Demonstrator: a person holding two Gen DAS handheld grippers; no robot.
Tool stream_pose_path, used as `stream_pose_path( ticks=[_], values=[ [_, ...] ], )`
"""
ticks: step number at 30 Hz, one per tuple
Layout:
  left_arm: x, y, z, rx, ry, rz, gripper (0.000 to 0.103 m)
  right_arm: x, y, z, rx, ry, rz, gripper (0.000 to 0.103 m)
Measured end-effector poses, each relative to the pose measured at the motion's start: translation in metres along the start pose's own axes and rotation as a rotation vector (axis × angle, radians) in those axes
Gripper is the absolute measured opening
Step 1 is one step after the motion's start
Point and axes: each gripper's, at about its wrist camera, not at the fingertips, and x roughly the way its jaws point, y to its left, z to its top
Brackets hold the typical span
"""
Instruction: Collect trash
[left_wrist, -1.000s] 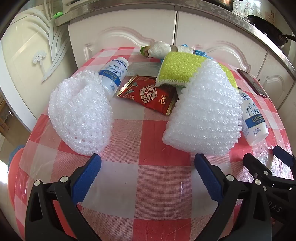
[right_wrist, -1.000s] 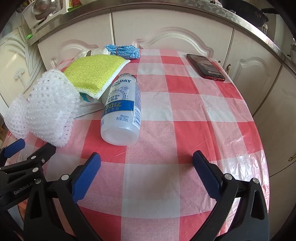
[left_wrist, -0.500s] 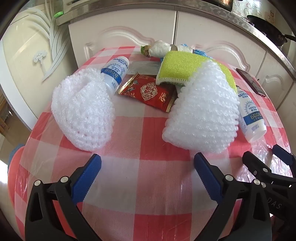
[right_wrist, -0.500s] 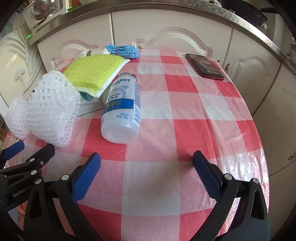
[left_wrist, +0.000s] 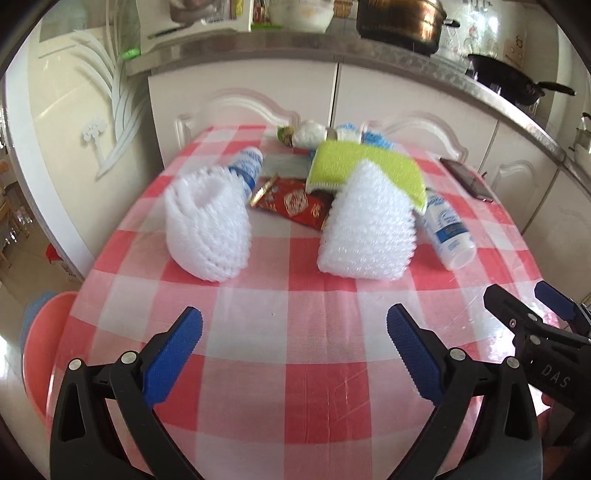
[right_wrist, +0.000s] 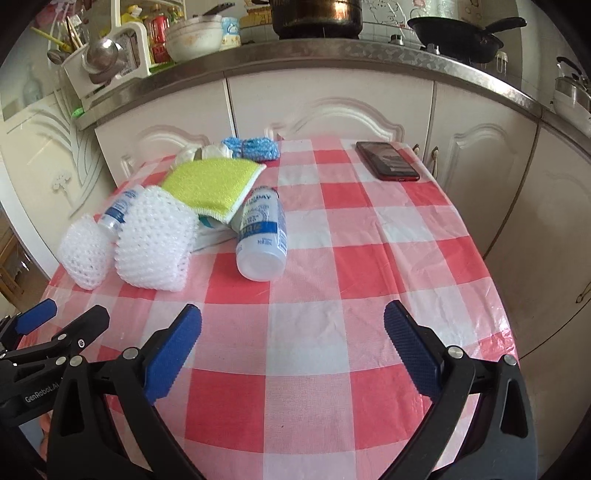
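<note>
Grippers (left_wrist: 294, 343) (right_wrist: 293, 341) agape over tablecloth (right_wrist: 332, 332)

We have bare checked tablecloth (left_wrist: 295, 332) straight ahead of the left gripper (left_wrist: 294, 332), whose jaws stand wide apart and empty. At eleven o'clock a foam net (left_wrist: 207, 229) blocks the way, at one o'clock a second foam net (left_wrist: 367, 229); between them at twelve a clear lane leads to the red wrapper (left_wrist: 295, 201). The right gripper (right_wrist: 293, 332), also spread wide, faces open cloth from twelve through three o'clock up to the phone (right_wrist: 388, 166). A lying bottle (right_wrist: 262, 236) stands at eleven o'clock.
</note>
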Motion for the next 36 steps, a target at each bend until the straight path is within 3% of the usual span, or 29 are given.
stream_pose_path(
  ticks=[10, 21, 36],
  values=[
    [-0.079, 0.024, 0.013, -0.012, -0.205, 0.039, 0.098, -0.078, 0.011, 0.023, -0.004, -0.240, 0.023, 0.100],
    [-0.130, 0.045, 0.014, -0.042, -0.349, 0.079, 0.098, -0.154, 0.045, 0.030, -0.099, -0.516, 0.037, 0.100],
    [-0.163, 0.058, 0.021, -0.046, -0.440, 0.098, 0.098, -0.198, 0.053, 0.034, -0.103, -0.642, 0.040, 0.100]
  ],
)
